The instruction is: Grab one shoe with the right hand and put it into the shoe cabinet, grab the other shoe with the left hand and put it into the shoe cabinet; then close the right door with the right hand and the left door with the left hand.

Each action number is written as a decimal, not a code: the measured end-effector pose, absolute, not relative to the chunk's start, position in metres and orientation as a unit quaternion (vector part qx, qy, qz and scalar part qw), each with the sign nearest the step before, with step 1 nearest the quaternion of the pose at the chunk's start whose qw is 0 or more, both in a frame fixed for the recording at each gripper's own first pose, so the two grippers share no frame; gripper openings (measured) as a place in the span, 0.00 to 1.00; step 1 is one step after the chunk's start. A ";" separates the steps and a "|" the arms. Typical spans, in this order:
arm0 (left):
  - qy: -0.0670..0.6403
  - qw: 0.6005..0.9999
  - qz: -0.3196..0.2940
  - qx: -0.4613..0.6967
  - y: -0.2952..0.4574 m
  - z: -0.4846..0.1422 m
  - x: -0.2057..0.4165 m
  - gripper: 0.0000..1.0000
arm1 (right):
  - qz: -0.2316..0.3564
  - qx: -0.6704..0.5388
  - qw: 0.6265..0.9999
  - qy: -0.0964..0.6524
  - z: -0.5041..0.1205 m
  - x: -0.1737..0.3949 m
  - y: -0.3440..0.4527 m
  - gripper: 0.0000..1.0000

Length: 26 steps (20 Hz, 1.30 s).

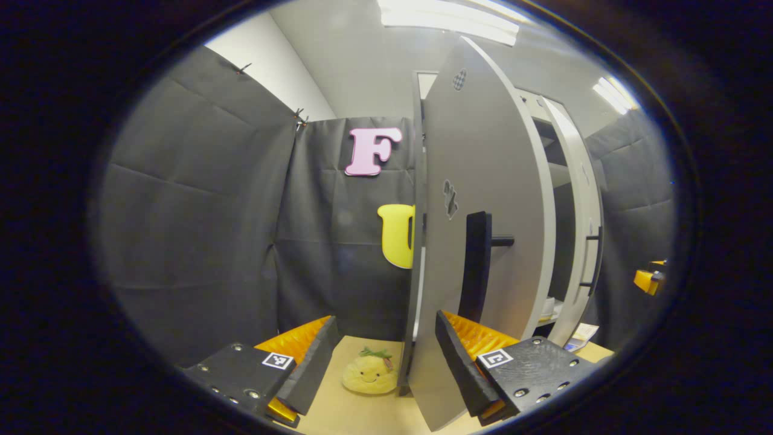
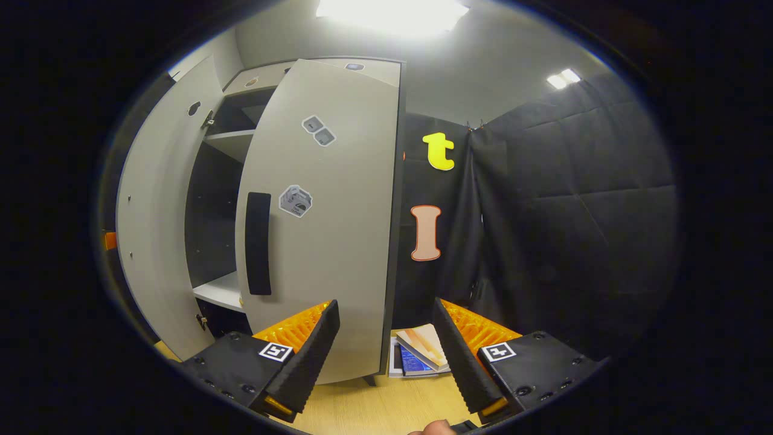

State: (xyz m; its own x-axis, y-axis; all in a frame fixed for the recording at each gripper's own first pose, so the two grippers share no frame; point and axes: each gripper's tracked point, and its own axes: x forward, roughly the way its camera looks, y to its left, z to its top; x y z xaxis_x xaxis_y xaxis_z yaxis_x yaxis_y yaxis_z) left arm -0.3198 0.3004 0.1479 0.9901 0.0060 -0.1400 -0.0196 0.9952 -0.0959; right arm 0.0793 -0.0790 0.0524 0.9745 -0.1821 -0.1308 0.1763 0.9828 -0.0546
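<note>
Closing both cabinet doors, one tool to each

Swinging the doors home is the step we judge to be in hand. In the left gripper view the left tool (image 1: 386,356) has its fingers apart and empty, and the lower edge of the left door (image 1: 483,199) stands between them, close against the right-hand finger; we cannot tell whether that finger touches it. The door's dark handle (image 1: 474,266) is just above that finger. In the right gripper view the right tool (image 2: 386,347) is likewise spread and holding nothing, facing the outer face of the right door (image 2: 326,217), which stands part open with its dark handle (image 2: 258,243) near the free edge. The left-hand finger sits low in front of that panel.

Inside the shoe cabinet (image 2: 220,181) we see a pale shelf (image 2: 217,290); something pale lies low in the opening in the left gripper view, too small to call a shoe, so we cannot confirm where the shoes are.

We advise pushing flat on each panel near its handle edge, not gripping. Press the right door first, as the task orders, then the left. Watch the plush toy (image 1: 369,373) on the worktop (image 1: 362,417) beside the left door's foot, and the books (image 2: 420,353) at the right door's hinge corner.
</note>
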 end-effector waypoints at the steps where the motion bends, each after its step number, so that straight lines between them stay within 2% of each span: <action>1: 0.069 0.996 0.003 -0.048 0.293 0.149 -0.316 0.94 | -0.089 -0.022 0.993 0.070 0.050 0.079 -0.083 0.98; 16: 0.071 0.993 -0.071 -0.063 0.162 0.141 -0.275 0.94 | -0.120 -0.033 0.988 0.095 0.036 0.052 -0.150 0.98; 21: 0.074 0.993 -0.060 -0.064 0.153 0.137 -0.280 0.94 | -0.114 -0.029 0.989 0.091 0.037 0.054 -0.158 0.97; 26: 0.066 0.996 -0.030 -0.045 0.161 0.150 -0.306 0.94 | -0.065 -0.011 0.995 0.069 0.043 0.067 -0.144 0.98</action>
State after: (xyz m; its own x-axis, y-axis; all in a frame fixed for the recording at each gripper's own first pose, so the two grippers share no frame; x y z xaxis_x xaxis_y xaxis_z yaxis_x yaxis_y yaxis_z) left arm -0.3060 0.1613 0.1497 0.9894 -0.0659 -0.1293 0.0539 0.9941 -0.0939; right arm 0.0665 -0.1444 0.0431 0.9822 -0.1304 -0.1349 0.1273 0.9914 -0.0316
